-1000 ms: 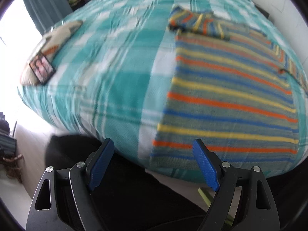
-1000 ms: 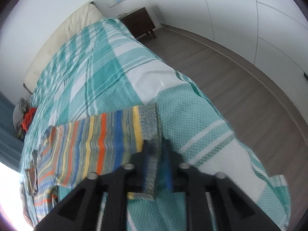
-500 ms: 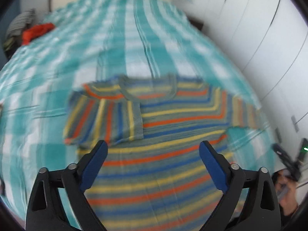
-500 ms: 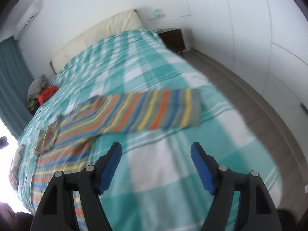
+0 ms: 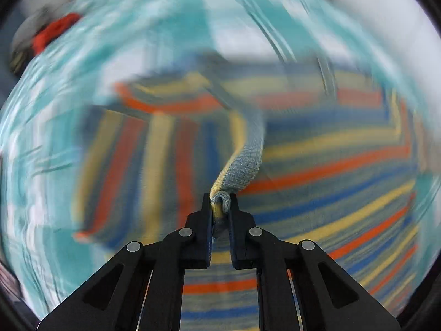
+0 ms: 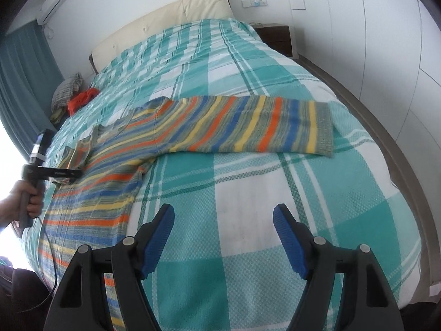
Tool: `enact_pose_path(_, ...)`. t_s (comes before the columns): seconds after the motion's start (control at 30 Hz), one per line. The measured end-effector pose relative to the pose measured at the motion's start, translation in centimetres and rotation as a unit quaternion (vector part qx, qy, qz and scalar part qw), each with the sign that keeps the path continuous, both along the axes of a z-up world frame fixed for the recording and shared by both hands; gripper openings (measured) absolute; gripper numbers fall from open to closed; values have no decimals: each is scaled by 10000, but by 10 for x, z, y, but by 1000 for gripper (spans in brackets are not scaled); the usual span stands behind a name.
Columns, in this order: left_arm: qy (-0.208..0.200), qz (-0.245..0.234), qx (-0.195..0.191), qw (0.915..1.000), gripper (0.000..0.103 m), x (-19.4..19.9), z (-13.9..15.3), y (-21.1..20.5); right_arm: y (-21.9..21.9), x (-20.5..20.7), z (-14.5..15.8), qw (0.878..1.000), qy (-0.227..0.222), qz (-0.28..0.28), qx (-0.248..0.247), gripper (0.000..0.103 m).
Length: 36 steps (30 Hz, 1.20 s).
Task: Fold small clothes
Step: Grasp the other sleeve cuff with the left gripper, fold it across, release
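Note:
A striped knit sweater [image 6: 129, 162] in orange, blue, yellow and grey lies flat on the bed. Its right sleeve [image 6: 248, 129] stretches out sideways toward the bed's right edge. In the left wrist view, blurred by motion, my left gripper [image 5: 220, 204] is closing its jaws on the grey cuff [image 5: 242, 160] of the left sleeve, which lies folded over the sweater's body [image 5: 344, 165]. The cuff is pinched and lifted between the pads. My right gripper [image 6: 223, 223] stands open over bare bedcover, short of the right sleeve, with nothing between its fingers.
The bed has a teal and white checked cover [image 6: 289, 193] and a cream headboard [image 6: 165, 19]. A pile of clothes with an orange piece [image 6: 82, 98] lies at the far left. A dark nightstand [image 6: 275, 35] and white wardrobe doors are on the right. A hand [image 6: 27, 201] holds the left gripper.
My left gripper swung over the sweater and shut on the left sleeve's cuff. My right gripper let go of the right cuff, opened and drew back, leaving that sleeve stretched out.

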State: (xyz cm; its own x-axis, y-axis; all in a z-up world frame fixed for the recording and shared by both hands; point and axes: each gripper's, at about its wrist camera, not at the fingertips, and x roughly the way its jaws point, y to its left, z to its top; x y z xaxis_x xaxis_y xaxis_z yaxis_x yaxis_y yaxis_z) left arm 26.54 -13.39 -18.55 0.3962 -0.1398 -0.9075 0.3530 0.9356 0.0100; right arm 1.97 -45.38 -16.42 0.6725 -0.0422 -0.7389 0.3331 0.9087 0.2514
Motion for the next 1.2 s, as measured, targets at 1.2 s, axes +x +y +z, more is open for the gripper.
enact_pose_path(1.2,-12,4042,-332,9141,19,-1,-8,310,11,11,-23,9988,440,214,60,74)
